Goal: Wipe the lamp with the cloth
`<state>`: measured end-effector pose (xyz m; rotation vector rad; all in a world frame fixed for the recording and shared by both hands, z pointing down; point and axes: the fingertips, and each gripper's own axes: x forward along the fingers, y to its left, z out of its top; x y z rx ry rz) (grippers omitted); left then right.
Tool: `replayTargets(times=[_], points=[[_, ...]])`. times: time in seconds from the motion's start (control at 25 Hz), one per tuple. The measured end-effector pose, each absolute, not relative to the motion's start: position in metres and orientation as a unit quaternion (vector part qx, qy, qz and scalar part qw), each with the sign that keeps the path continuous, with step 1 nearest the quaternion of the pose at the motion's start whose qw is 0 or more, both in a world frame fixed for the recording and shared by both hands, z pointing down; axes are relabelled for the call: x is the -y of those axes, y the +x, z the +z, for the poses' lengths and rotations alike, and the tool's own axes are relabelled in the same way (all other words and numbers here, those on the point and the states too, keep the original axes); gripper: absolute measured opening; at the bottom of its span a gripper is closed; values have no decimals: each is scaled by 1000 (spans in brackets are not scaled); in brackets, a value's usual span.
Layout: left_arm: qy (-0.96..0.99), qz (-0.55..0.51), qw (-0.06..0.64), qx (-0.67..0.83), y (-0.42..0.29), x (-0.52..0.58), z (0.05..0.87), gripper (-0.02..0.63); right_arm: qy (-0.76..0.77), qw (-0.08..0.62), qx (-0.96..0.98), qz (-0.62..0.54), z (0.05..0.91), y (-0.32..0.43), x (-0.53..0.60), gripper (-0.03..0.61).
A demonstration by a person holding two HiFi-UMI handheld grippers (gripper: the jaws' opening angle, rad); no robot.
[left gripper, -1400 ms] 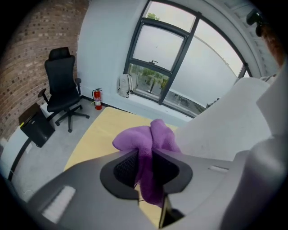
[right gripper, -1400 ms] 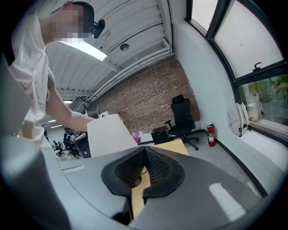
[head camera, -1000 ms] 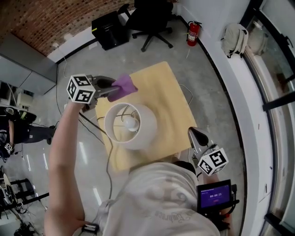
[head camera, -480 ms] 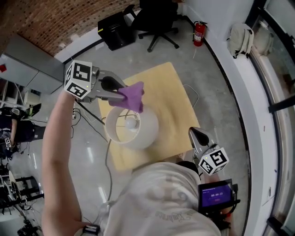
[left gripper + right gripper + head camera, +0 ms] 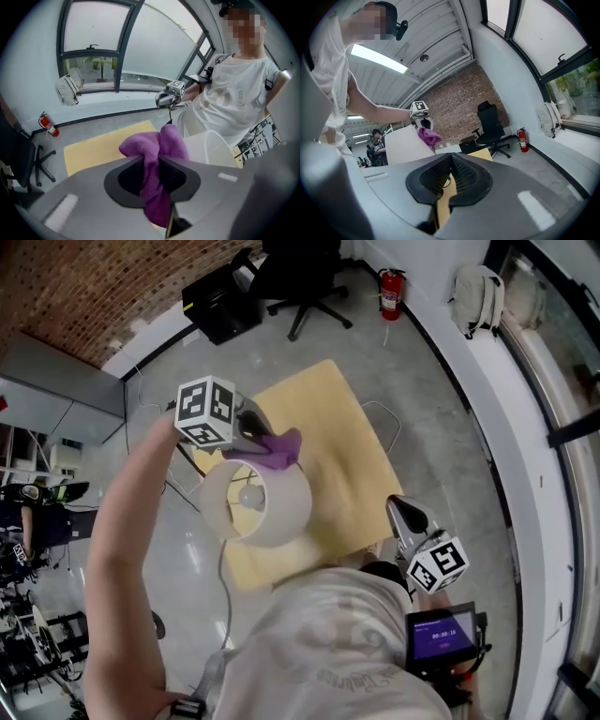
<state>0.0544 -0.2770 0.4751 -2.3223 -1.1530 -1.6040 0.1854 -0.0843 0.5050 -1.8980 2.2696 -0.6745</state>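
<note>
Here, the left gripper (image 5: 265, 440) clamps a purple cloth (image 5: 283, 448) in its fingers (image 5: 187, 180) at the far rim of the lamp (image 5: 281, 512) on the worktop (image 5: 328, 409). The right gripper (image 5: 406, 515) hangs aside, fingers closed on nothing. A hard push could tip the unsteadied lamp. Its base is hidden under the shade, and whether cloth and shade touch is unclear.

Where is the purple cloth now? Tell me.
Head view, left of centre: the purple cloth is pinched in the left claw by the lampshade's far rim.
</note>
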Motion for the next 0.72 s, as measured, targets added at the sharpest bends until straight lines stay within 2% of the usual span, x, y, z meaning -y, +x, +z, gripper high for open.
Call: replayTargets(times=[0.28,0.44,0.56,0.72], points=[[-707,-585,69,392,55,277,527,77,-631,60,-739,-229,512,192,78,14],[-676,-609,124,396,59,279,552,77,-636,64,-733,-233,518,198,73,14],[-675,-603,160,394,73,273,560,77,-638,70,-730,-237,521,209,68,14],[-711,-572,162,376,91,271,536,77,-636,73,-731,-237,523,218,66,14]])
